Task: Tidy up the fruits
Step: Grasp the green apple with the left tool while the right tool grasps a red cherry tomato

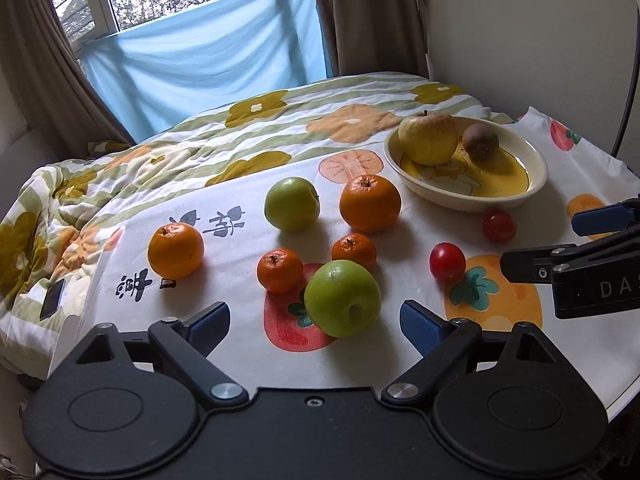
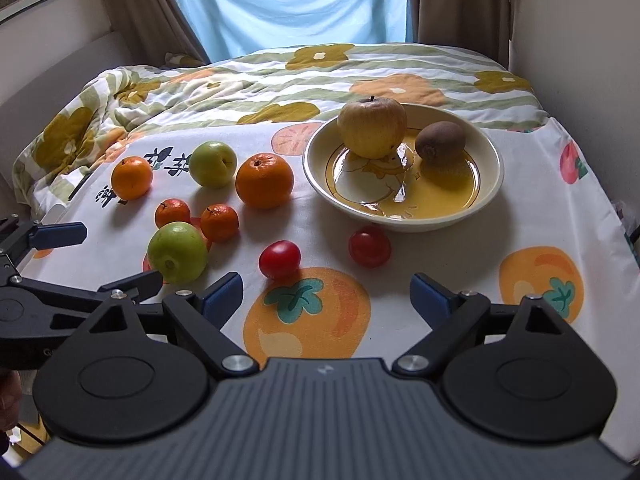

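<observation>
Left wrist view: your left gripper (image 1: 314, 322) has its jaws apart around the near green apple (image 1: 342, 298), untouched, at 7 o'clock from the bowl (image 1: 532, 150). It's firm, smooth, weighty; pinch its widest girth. Your right gripper (image 2: 326, 294) gapes empty.

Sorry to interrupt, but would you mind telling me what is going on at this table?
A person is sorting fruit with two handheld tongs. The left tongs hang open around the near green apple without gripping it; the right tongs are open and empty. So far only a yellow apple and a kiwi sit in the bowl.
</observation>
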`<state>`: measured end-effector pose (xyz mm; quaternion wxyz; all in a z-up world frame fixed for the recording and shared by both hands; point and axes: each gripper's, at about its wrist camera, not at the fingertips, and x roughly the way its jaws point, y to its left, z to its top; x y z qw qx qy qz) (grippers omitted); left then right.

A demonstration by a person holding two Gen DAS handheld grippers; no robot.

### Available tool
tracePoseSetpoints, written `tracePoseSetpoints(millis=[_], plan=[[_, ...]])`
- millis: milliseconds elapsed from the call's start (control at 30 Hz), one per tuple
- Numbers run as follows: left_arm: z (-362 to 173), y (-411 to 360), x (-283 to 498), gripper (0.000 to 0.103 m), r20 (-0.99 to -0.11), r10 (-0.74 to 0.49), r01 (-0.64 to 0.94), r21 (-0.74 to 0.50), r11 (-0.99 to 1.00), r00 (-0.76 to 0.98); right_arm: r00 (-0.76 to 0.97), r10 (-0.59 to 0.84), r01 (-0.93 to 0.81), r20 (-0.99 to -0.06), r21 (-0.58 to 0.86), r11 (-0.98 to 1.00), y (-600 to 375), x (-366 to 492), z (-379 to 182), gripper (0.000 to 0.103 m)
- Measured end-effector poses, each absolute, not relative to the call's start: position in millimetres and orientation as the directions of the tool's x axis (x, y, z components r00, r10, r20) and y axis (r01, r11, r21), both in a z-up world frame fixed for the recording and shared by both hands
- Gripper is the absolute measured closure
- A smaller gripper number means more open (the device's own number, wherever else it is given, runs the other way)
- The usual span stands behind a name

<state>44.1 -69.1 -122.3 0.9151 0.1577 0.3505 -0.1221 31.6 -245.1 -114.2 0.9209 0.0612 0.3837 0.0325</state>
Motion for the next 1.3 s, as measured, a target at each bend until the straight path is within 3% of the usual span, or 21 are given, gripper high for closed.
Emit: tracePoseSetpoints(millis=[167,333,500,600,833,1300], plan=[[-140,-71,57,0.016,-0.698,-0.162,0.402,0.194,0.895,0.697,0.707,0.06,0.044,-0.704,0.129,0.991,-236,37,-129,0.001],[-153,-77,69,0.027,-0.711,-0.188,0.443,0.191,0.876,0.678,0.694,0.042,0.08,-0.719,0.134,0.988,-232,42,-139,0.008],[-156,-79,78,0.032,-0.708,-0.191,0.45,0.196,0.871,0.68,0.682,0.039,0.093,-0.73,0.139,0.986,-226,46,-144,0.013],[-157,-77,81,0.043,-0.714,-0.212,0.458,0.168,0.873,0.667,0.676,0.041,0.092,-0.736,0.139,0.986,-224,50,-147,0.018],[-156,-71,81,0.044,-0.719,-0.219,0.453,0.148,0.879,0.66,0.669,0.066,0.075,-0.74,0.156,0.985,-218,59,-149,0.027],[-155,-52,77,0.044,-0.723,-0.193,0.421,0.146,0.895,0.663,0.665,0.092,0.007,-0.741,0.13,0.992,-202,82,-155,0.054]])
